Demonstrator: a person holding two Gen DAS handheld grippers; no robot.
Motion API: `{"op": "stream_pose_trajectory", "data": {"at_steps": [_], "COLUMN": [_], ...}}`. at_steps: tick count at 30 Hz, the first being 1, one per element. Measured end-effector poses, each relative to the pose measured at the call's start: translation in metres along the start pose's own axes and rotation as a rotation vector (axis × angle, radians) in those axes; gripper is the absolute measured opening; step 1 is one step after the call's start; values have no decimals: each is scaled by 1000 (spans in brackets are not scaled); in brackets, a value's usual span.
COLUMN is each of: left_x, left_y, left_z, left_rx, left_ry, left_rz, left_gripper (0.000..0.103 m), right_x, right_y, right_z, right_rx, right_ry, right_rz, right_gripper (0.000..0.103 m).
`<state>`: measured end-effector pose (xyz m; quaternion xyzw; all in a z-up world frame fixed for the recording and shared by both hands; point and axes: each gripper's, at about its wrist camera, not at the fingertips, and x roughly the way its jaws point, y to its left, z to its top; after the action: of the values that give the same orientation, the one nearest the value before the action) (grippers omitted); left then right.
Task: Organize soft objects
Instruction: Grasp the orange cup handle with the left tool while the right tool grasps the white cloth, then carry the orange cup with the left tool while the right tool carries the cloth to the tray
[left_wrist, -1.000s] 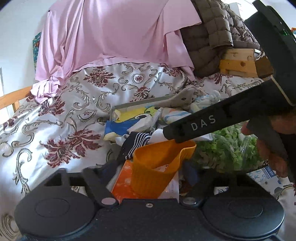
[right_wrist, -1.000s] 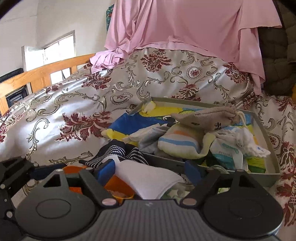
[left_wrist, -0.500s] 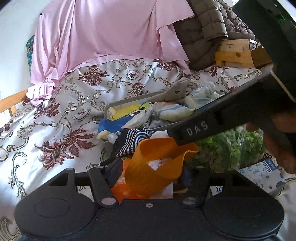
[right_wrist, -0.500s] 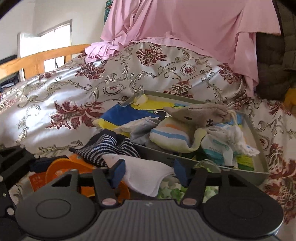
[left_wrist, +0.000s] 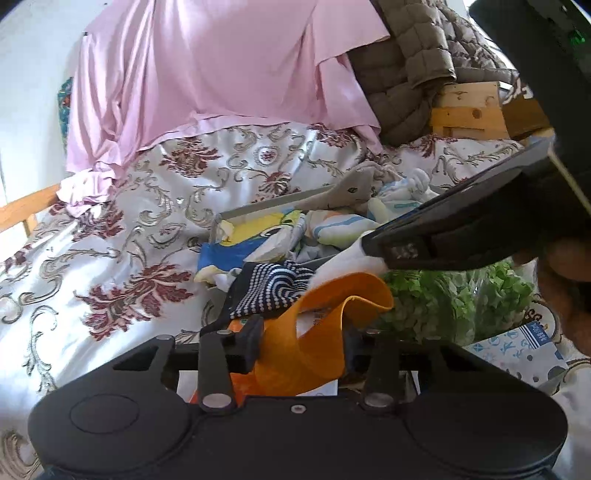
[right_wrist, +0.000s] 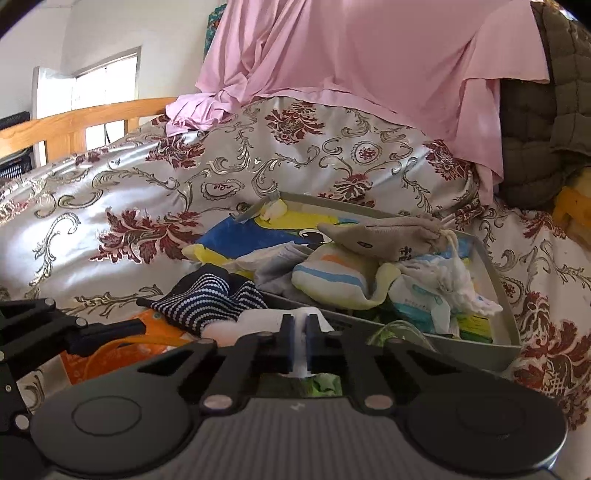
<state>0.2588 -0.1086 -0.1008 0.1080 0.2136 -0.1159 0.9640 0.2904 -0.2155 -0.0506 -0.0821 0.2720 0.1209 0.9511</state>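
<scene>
The step in hand is a pickup at the near edge of the grey tray (right_wrist: 506, 295), which sits on the floral bedspread (right_wrist: 147, 192) already piled with soft things: a grey plush toy (right_wrist: 384, 236), a striped pastel cloth (right_wrist: 332, 280) and a blue-and-yellow printed fabric (right_wrist: 251, 236).

The right gripper (right_wrist: 300, 345) has its 2 jaws pressed together on a fold of the white cloth (right_wrist: 258, 321), which pokes out above and below the pads just in front of the tray. Beside it lies a navy dotted sock (right_wrist: 207, 299), draped over the tray's near corner.

The left gripper (left_wrist: 299, 347) is closing on the orange flexible piece (left_wrist: 321, 332), which stands between its 2 fingers and is already buckling inward. Whether the pads grip it firmly cannot be told. A bag of green leaves (left_wrist: 454, 299) lies just to its right.

The next move likely calls for lifting the white cloth clear of the sock and the orange piece, then carrying it forward over the tray rim and letting it go on the pile. The lift should be gentle, since the cloth seems to lie partly under or against its neighbours and could drag the sock along.
</scene>
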Motion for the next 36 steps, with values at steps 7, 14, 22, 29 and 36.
{"op": "stream_pose_trajectory", "data": {"at_steps": [7,14,22,29,36], "left_x": [-8,-7,-5,-4,-4], "left_y": [5,15,22,26,32], "left_z": [-1,2,3,4,4], "left_rx": [-72,-186,-266,-306,-354], "left_ry": [13,47,62,66,77], "left_rz": [30,35,14,13,5], "left_gripper": [39,37,34,34,33], "right_x": [-17,-18,-18,-17,-14], "right_y": [-20,-39,-45,-28,2], "right_z": [-4,-4,-9,-10,-14], "right_rx": [63,154,234,150,-44], "right_ry": [23,42,6,-11,-1], "right_rz": [-43,-54,5,-2,-96], "right_gripper": [5,9,34,50,53]}}
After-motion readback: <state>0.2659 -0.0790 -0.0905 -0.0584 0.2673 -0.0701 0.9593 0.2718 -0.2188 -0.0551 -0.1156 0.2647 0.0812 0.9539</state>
